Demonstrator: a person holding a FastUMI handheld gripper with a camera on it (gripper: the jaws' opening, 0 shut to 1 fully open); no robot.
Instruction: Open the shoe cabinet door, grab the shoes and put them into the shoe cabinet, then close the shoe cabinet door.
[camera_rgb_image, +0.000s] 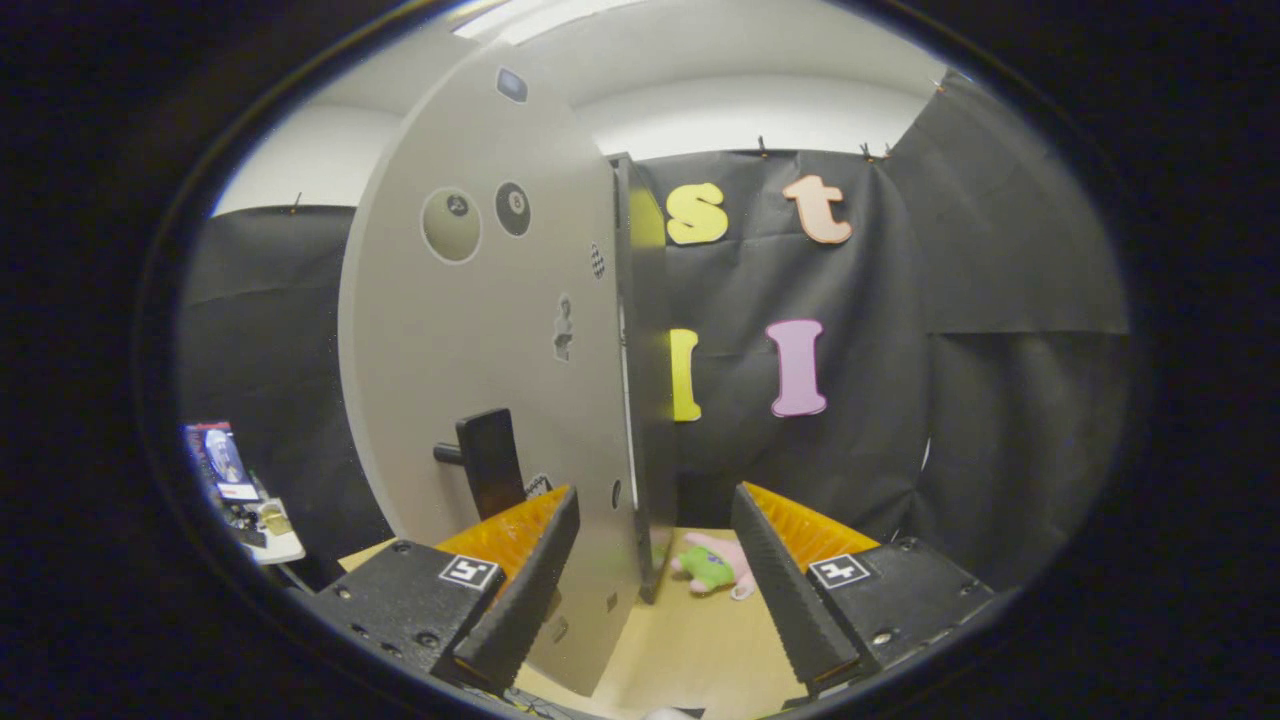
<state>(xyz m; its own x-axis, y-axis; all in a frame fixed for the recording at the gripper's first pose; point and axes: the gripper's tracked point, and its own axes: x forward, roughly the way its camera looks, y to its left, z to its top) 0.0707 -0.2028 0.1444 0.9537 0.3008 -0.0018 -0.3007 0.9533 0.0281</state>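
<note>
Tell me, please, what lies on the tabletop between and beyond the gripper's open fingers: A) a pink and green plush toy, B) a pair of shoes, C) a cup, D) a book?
A: a pink and green plush toy lies on the tabletop beyond the open gripper, beside the edge of the cabinet door.

**Overhead light, strong fisheye bend**

Bright ceiling panel (540, 15) glares white above the cabinet door (480, 330). Door face evenly lit, its straight edges bowed into curves. Black cloth backdrop dim, folds faint. Gripper (655, 545) fingers spread apart, sharp and close. Soft blur toward the rim; floor (690, 640) warm, lightly shadowed.
</note>
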